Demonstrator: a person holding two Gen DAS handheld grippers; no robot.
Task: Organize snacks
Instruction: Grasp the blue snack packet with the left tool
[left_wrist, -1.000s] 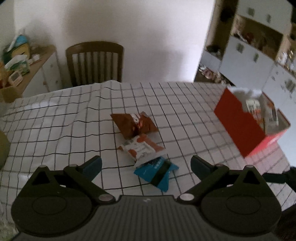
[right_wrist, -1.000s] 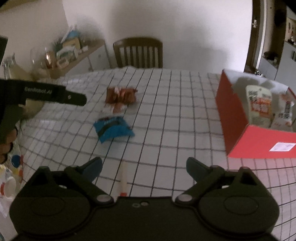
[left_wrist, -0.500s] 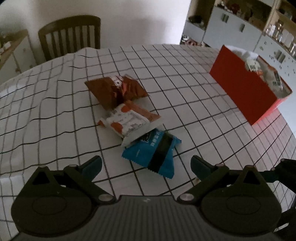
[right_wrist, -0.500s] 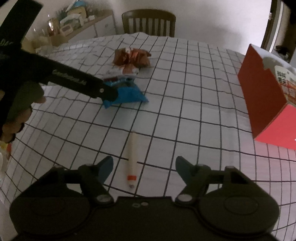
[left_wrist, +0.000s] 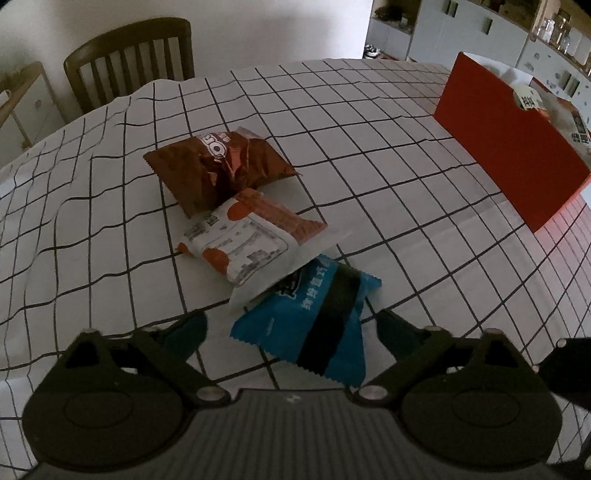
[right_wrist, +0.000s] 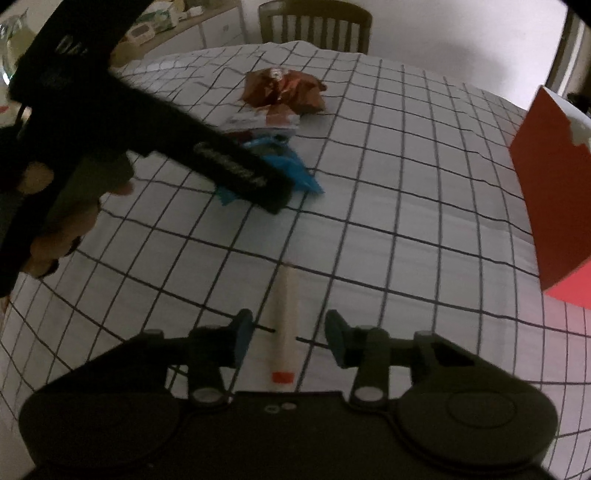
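Observation:
In the left wrist view, my left gripper is open, its fingers either side of a blue snack packet on the checked tablecloth. A white-and-orange packet overlaps its far edge, and a brown packet lies behind. In the right wrist view, my right gripper is partly closed around a thin cream stick snack with a red end, not touching it. The red box holding packets stands at the right; it also shows in the left wrist view.
A wooden chair stands at the table's far edge. A sideboard with clutter is at the back left. Cabinets line the back right. The left gripper's body crosses the right wrist view.
Both grippers have dropped closer to the table. The left one now straddles the blue packet. The right one has narrowed its jaws around the stick snack.

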